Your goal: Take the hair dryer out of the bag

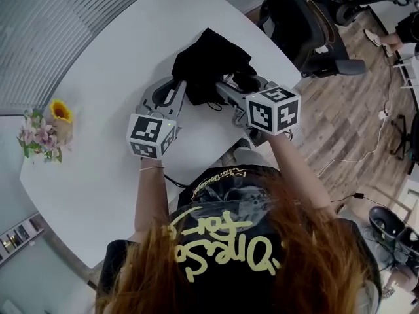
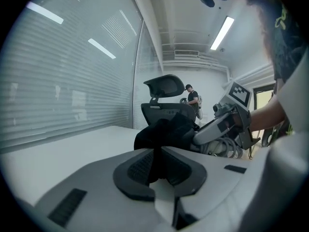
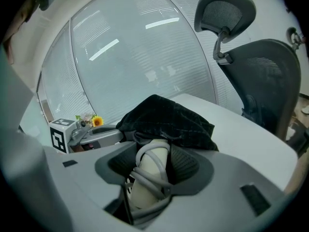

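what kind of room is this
Most likely an office or meeting room: a large white table, a black mesh office chair with a headrest beside it, a striped glass partition wall and a ceiling strip light.

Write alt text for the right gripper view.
The right hand-held gripper is closed on a cream hair dryer handle wound with grey cord, poking out of a black bag on a white table. The left hand-held gripper meets the bag from the left.
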`<action>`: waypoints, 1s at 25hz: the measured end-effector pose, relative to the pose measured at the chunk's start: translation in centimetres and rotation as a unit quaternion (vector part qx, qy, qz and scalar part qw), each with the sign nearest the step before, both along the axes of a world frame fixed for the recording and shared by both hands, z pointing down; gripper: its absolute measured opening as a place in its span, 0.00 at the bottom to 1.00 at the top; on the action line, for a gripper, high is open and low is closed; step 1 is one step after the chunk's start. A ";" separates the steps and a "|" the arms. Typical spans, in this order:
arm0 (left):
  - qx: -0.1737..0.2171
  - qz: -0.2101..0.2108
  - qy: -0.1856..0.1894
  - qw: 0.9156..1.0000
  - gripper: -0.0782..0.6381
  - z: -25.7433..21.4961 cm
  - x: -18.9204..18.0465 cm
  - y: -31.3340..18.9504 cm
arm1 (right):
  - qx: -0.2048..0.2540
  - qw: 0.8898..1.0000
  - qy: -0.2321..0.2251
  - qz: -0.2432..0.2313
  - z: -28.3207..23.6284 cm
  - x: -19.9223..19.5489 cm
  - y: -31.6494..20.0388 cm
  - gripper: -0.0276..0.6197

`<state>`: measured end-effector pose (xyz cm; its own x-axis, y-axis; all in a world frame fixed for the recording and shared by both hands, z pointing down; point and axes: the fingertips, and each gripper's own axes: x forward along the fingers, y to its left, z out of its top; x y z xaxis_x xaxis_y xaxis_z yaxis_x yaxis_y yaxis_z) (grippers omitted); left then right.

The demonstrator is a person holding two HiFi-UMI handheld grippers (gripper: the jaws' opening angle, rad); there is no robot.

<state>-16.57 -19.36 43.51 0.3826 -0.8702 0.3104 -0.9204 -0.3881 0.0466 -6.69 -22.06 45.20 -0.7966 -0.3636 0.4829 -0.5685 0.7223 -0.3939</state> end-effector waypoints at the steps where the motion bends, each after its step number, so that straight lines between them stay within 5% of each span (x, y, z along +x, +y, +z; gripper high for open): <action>1: 0.003 -0.006 0.006 1.000 0.15 -0.3 0.0 0.0 | -0.001 1.000 -0.002 -0.004 -0.1 0.2 -0.1 0.39; 25: -0.018 -0.119 -0.003 0.993 0.15 -0.8 -0.3 -0.9 | -0.004 0.996 -0.021 -0.081 -0.3 4.5 -0.1 0.38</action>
<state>-16.88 -20.23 42.68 0.1658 -0.9240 0.3445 -0.9861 -0.1584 0.0498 -2.22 -22.19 44.89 -0.8640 -0.2249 0.4505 -0.4279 0.7995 -0.4216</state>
